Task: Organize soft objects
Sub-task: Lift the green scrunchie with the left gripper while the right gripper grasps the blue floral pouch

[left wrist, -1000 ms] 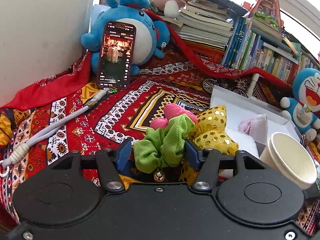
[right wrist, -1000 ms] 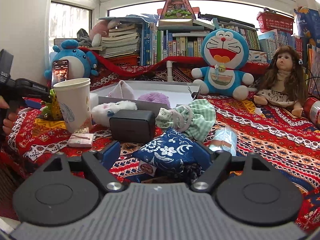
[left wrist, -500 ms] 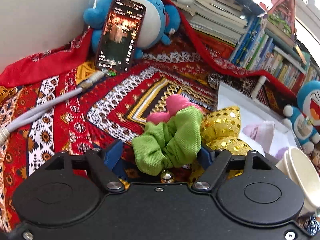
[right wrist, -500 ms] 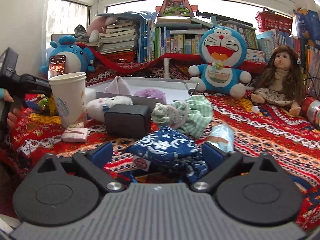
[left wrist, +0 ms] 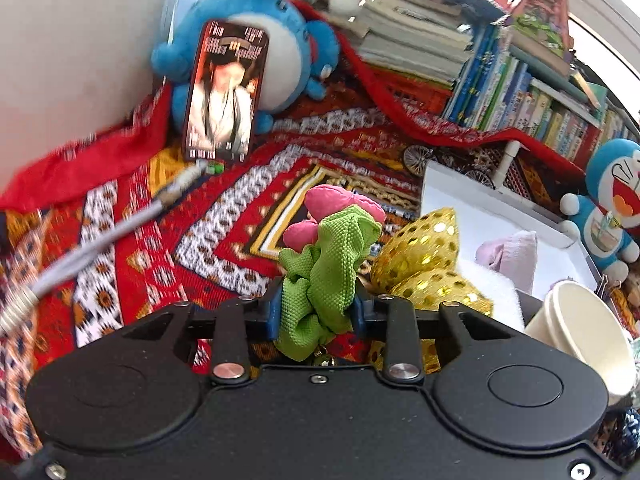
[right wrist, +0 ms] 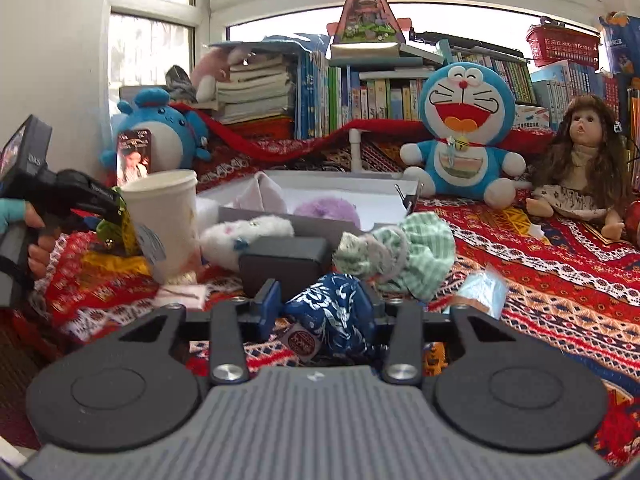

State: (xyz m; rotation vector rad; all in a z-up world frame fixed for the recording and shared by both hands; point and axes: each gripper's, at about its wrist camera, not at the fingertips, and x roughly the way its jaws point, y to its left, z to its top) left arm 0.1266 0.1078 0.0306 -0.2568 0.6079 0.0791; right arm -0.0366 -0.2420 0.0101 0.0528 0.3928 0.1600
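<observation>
We see bare patterned cloth (left wrist: 224,240) from 9 to 12 o'clock of the left tongs (left wrist: 316,312), crossed only by a grey cord (left wrist: 100,240); a wall (left wrist: 80,40) closes that side. At 2 o'clock the way is crowded: a gold sequin bow (left wrist: 424,256), a paper cup (left wrist: 580,332) and the white tray (left wrist: 472,204) with its near rim.

Left tongs: clamped on the green scrunchie (left wrist: 324,264), which bulges up between the blue pads (left wrist: 274,312); a pink piece (left wrist: 336,200) shows behind it, and we cannot tell if they are joined.

Right tongs (right wrist: 324,312): jaws closing, pads pressing both sides of the blue floral pouch (right wrist: 332,316). A black box (right wrist: 284,264) sits just beyond at 11 o'clock, a green checked scrunchie (right wrist: 404,252) at 1 o'clock, a pale blue packet (right wrist: 480,292) at 3 o'clock. Open cloth runs out past 2 o'clock toward the doll (right wrist: 580,168).

In the right view the tray holds a pale cloth (right wrist: 260,196) and a purple puff (right wrist: 328,208); a white fluffy toy (right wrist: 244,236) lies against its near wall. A hand (right wrist: 32,236) holds the left tongs at 9 o'clock.

Back edge: books (right wrist: 360,96), two blue plush toys (right wrist: 464,128), a phone (left wrist: 224,92), windows behind.
</observation>
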